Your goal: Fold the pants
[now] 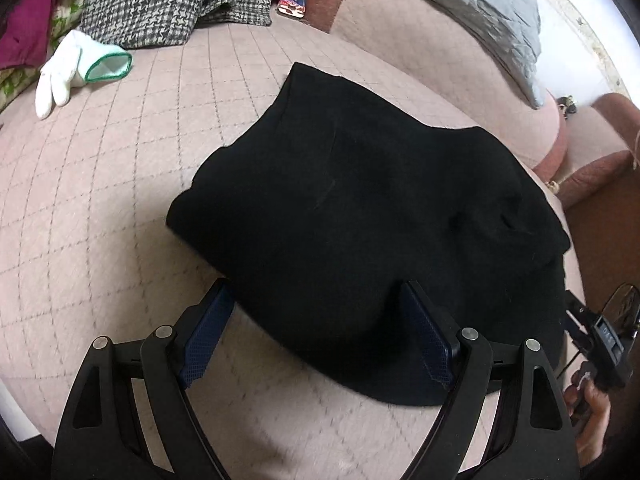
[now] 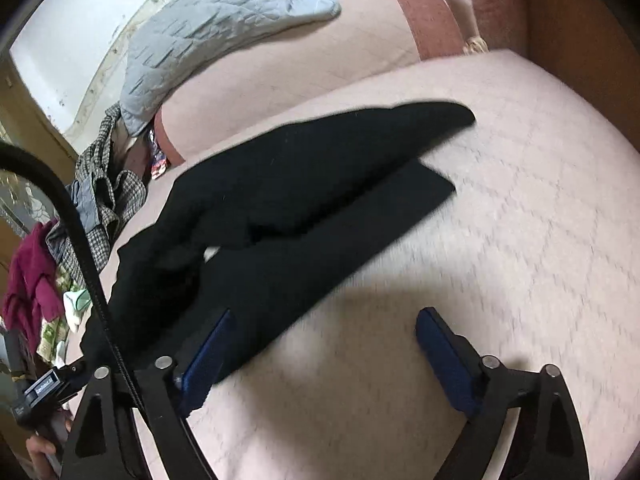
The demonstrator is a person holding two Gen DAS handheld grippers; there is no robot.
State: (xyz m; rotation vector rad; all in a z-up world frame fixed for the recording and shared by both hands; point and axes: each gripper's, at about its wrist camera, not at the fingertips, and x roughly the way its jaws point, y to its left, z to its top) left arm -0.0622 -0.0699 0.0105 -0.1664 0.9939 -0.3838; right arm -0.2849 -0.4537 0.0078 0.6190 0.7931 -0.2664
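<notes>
The printing on the black handle block (image 2: 42, 390) is too blurred to read.

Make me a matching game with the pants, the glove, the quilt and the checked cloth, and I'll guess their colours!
Things:
1. pants
2. glove
3. quilt
4. checked cloth

Colours:
A. white with a green cuff
B. grey-blue
C. black
D. black-and-white houndstooth

Pairs: 1-C, 2-A, 3-B, 4-D

Both wrist views look down closely from opposite ends, sharing the black pants (image 1: 360, 208) (image 2: 288, 208).
</notes>
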